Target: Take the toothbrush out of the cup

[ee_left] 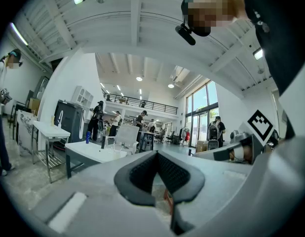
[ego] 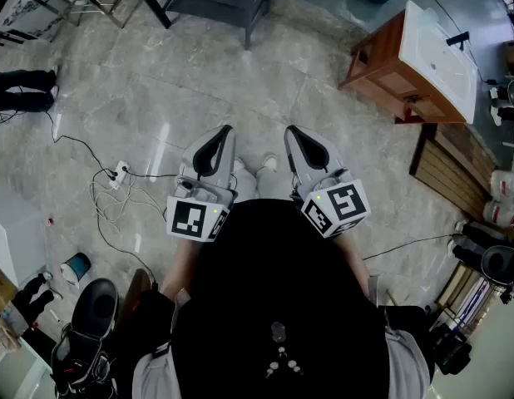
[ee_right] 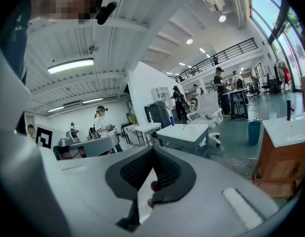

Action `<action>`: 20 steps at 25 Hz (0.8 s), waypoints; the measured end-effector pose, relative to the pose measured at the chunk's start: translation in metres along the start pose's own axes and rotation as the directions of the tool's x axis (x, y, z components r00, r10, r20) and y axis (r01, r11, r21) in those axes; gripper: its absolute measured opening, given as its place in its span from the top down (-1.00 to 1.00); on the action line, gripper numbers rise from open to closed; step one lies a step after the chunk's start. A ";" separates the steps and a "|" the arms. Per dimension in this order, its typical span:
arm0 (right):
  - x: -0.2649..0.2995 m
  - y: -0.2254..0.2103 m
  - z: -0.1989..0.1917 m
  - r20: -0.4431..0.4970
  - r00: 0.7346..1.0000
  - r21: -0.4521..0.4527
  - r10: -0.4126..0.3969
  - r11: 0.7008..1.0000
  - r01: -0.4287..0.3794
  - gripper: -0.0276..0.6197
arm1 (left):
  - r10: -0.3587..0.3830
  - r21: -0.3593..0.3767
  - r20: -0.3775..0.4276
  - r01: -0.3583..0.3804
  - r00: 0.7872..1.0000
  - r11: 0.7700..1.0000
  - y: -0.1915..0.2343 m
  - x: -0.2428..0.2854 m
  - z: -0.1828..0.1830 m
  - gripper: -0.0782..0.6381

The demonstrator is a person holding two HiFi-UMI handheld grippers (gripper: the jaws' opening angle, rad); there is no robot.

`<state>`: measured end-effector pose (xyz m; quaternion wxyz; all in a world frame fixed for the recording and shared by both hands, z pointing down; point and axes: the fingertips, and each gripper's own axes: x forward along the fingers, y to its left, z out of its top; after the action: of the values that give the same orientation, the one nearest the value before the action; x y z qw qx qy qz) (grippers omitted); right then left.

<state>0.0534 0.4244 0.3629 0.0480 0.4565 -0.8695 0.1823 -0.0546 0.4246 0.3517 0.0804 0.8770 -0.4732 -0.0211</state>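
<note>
Left gripper [ego: 226,131]: tongs together, empty, held level against the person's body. Right gripper [ego: 291,130]: tongs together, empty, tipped slightly down. Toothbrush: found in no view. Cup: possibly the small pale item near a corner of the vanity [ee_right: 285,132] top, though it is too small to be sure. The vanity stands well apart from both grippers, across the floor [ego: 199,73]. Risks: arriving with the tongs closed would knock the cup, and an angled pull could tip it.

Left claw [ego: 225,131] closed and empty; right claw [ego: 290,131] likewise.
</note>
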 end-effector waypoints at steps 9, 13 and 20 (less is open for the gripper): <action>-0.003 0.004 -0.003 0.006 1.000 -0.002 -0.008 1.000 0.008 0.91 | -0.003 0.002 0.009 0.003 1.000 1.000 0.000 -0.004 -0.001 0.78; -0.003 0.006 0.001 0.018 1.000 -0.002 -0.021 1.000 0.021 0.91 | -0.009 0.001 0.022 0.009 1.000 1.000 0.003 -0.006 0.003 0.78; 0.005 0.020 0.007 0.057 0.998 -0.010 -0.021 1.000 0.021 0.91 | -0.017 0.018 0.047 0.017 0.999 1.000 0.014 -0.014 0.009 0.78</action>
<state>0.0351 0.4287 0.3521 0.0277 0.4703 -0.8667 0.1639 -0.0746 0.4274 0.3441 0.0614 0.8809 -0.4677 -0.0384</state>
